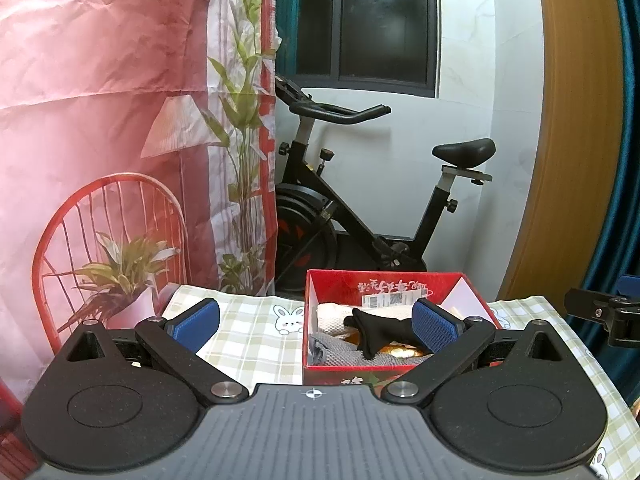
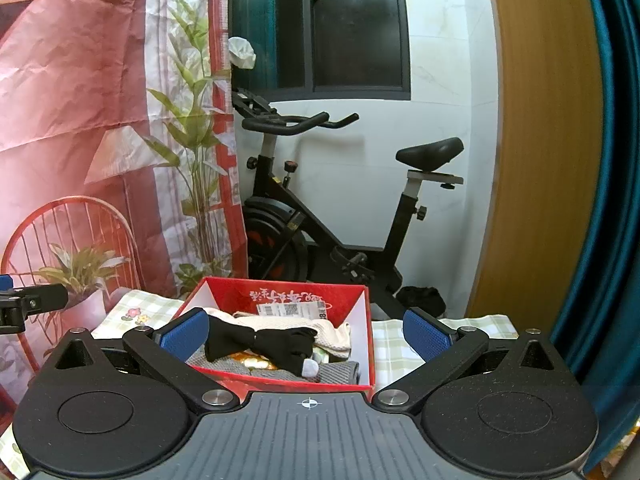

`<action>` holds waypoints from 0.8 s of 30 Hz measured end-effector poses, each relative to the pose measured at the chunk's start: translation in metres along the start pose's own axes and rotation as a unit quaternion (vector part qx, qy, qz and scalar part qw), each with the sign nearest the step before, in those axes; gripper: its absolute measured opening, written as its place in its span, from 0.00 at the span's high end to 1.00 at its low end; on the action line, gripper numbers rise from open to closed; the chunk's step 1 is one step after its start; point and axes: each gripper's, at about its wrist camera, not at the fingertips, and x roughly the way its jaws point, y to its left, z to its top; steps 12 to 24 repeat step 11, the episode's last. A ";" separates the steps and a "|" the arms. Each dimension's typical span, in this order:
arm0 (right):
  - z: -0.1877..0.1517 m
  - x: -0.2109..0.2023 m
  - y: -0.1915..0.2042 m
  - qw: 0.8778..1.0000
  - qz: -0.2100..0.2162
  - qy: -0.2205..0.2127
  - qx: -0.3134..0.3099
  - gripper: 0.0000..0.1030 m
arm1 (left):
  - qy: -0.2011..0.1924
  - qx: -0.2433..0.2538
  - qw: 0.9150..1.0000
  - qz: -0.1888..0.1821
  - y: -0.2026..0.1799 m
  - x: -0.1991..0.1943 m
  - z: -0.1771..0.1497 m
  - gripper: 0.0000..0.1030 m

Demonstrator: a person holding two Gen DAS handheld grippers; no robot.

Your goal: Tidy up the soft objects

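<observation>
A red cardboard box (image 1: 344, 282) (image 2: 280, 292) stands on the checked tablecloth (image 1: 248, 340) (image 2: 394, 346). Inside it lie a black sock (image 1: 380, 332) (image 2: 264, 342), a cream knitted cloth (image 1: 332, 314) (image 2: 328, 334) and a grey cloth (image 1: 340, 354) (image 2: 340, 372), with something gold between them. My left gripper (image 1: 316, 326) is open in front of the box's left part, nothing between its blue pads (image 1: 198, 322). My right gripper (image 2: 306, 336) is open too, straddling the box's near side and holding nothing. The right gripper shows at the left wrist view's right edge.
A black exercise bike (image 1: 360, 208) (image 2: 332, 216) stands behind the table by a white wall. A pink printed backdrop (image 1: 100, 120) (image 2: 80, 120) hangs at the left. A wooden door frame (image 1: 576, 120) and a blue curtain (image 2: 616, 160) are at the right.
</observation>
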 end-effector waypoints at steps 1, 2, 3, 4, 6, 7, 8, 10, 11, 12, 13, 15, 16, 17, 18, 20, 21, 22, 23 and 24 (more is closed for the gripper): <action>-0.001 0.001 -0.001 1.000 0.000 0.000 0.000 0.00 | 0.000 0.001 1.000 0.000 0.000 0.000 0.000 0.00; -0.002 0.001 -0.001 1.000 0.000 0.000 -0.001 0.00 | 0.000 0.001 1.000 0.000 -0.001 0.000 0.000 0.00; -0.001 0.000 0.000 1.000 0.000 0.000 0.000 0.00 | 0.000 0.001 1.000 -0.001 -0.001 0.000 0.000 0.00; -0.002 0.001 -0.001 1.000 0.000 0.000 -0.001 0.00 | 0.000 0.001 1.000 -0.001 -0.001 0.000 0.000 0.00; 0.000 0.000 0.000 1.000 0.000 0.000 -0.001 0.00 | 0.000 0.002 1.000 -0.001 -0.002 0.001 0.000 0.00; -0.001 0.001 -0.001 1.000 0.000 0.000 -0.001 0.00 | 0.000 0.002 1.000 -0.002 -0.002 0.000 -0.001 0.00; -0.001 0.001 -0.001 1.000 0.000 0.000 -0.001 0.00 | -0.002 0.003 1.000 -0.002 -0.002 0.000 -0.001 0.00; 0.000 0.000 0.000 1.000 0.000 0.000 -0.001 0.00 | -0.004 0.006 1.000 -0.001 -0.002 0.000 -0.001 0.00; -0.001 0.001 -0.001 1.000 0.000 0.001 -0.001 0.00 | -0.004 0.006 1.000 -0.002 -0.002 0.001 -0.001 0.00; -0.001 0.001 -0.001 1.000 0.000 0.001 -0.001 0.00 | -0.004 0.006 1.000 -0.002 -0.002 0.001 -0.001 0.00; -0.001 0.001 -0.001 1.000 0.000 0.001 -0.001 0.00 | -0.004 0.006 1.000 -0.002 -0.002 0.001 -0.001 0.00; -0.001 0.001 -0.001 1.000 0.000 0.001 -0.001 0.00 | -0.004 0.006 1.000 -0.002 -0.002 0.001 -0.001 0.00; -0.001 0.001 -0.001 1.000 0.000 0.001 -0.001 0.00 | -0.004 0.006 1.000 -0.002 -0.002 0.001 -0.001 0.00; -0.001 0.001 -0.001 1.000 0.000 0.001 -0.001 0.00 | -0.004 0.006 1.000 -0.002 -0.002 0.001 -0.001 0.00; -0.001 0.001 -0.001 1.000 0.000 0.001 -0.001 0.00 | -0.004 0.006 1.000 -0.002 -0.002 0.001 -0.001 0.00; -0.001 0.001 -0.001 1.000 0.000 0.001 -0.001 0.00 | -0.004 0.006 1.000 -0.002 -0.002 0.001 -0.001 0.00; -0.001 0.001 -0.001 1.000 0.000 0.001 -0.001 0.00 | -0.004 0.006 1.000 -0.002 -0.002 0.001 -0.001 0.00; -0.001 0.001 -0.001 1.000 0.000 0.001 -0.001 0.00 | -0.004 0.006 1.000 -0.002 -0.002 0.001 -0.001 0.00; -0.001 0.001 -0.001 1.000 0.000 0.001 -0.001 0.00 | -0.004 0.006 1.000 -0.002 -0.002 0.001 -0.001 0.00; -0.001 0.001 -0.001 1.000 0.000 0.001 -0.001 0.00 | -0.004 0.006 1.000 -0.002 -0.002 0.001 -0.001 0.00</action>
